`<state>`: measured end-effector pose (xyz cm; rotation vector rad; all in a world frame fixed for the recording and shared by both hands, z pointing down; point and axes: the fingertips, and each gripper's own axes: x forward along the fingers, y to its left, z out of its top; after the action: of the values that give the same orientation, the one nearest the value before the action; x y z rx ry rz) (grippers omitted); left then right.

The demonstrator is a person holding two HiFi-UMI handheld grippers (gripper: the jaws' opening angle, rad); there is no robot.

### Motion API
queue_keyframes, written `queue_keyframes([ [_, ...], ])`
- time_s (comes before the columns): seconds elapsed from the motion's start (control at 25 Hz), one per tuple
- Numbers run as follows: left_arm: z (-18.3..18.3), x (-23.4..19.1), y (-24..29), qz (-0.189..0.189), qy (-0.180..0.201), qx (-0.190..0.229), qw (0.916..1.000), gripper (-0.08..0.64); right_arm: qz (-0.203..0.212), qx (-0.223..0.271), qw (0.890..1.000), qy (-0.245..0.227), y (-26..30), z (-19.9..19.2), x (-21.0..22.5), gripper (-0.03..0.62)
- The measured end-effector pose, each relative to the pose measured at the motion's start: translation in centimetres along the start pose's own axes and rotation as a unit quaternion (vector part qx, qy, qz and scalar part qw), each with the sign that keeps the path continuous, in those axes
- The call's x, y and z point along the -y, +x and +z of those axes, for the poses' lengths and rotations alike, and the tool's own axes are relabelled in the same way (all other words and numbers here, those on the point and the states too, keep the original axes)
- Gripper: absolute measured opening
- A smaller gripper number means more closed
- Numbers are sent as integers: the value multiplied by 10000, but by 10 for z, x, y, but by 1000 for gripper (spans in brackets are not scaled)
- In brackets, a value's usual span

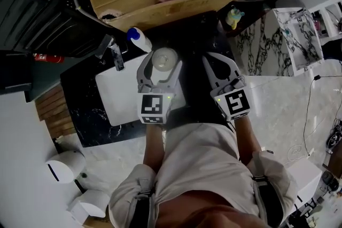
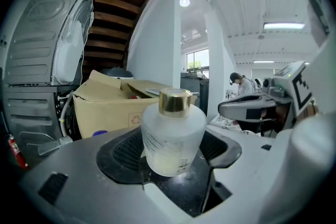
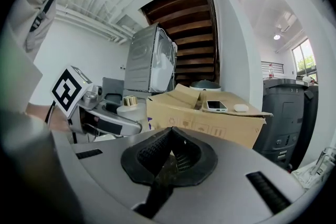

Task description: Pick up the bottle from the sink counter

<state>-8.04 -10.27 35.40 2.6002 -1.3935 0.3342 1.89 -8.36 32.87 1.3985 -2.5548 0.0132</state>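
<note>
We hold the left gripper (image 1: 163, 64) clamped on the frosted bottle (image 2: 173, 134) over the sink counter's (image 1: 115, 94) far edge for lifting, while the right gripper (image 3: 170, 139), closed and empty, idles just right.

Label print on the bottle (image 2: 173, 136) blurred, perhaps lettering, unreadable.

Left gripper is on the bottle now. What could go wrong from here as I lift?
1. Slip: the left gripper seems to hold the bottle by its smooth, round body, so it may twist or drop out in a quick lift.
2. Knock: the tap and a blue-capped bottle stand close on the left, so a sideways swing could hit them. Going straight up first looks safer.
</note>
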Motion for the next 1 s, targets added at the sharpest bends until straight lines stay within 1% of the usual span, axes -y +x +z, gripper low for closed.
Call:
queue_keyframes([
  [0.2,12,3,-14,8,-47,94,9999,319,94,106,9999,42,-6,17,-10,-8],
  [0.32,19,4,-21,15,-26,152,9999,319,190,11,9998,31,-7,17,-14,-8],
  [0.44,23,3,-25,37,2,185,9998,319,173,-78,9998,13,-8,17,-15,-9],
  [0.72,24,1,-27,92,-28,183,9998,319,195,44,9998,5,-6,20,-16,-8],
  [1.0,21,1,-24,100,-32,137,9999,319,234,38,9997,-8,-4,21,-14,-8],
])
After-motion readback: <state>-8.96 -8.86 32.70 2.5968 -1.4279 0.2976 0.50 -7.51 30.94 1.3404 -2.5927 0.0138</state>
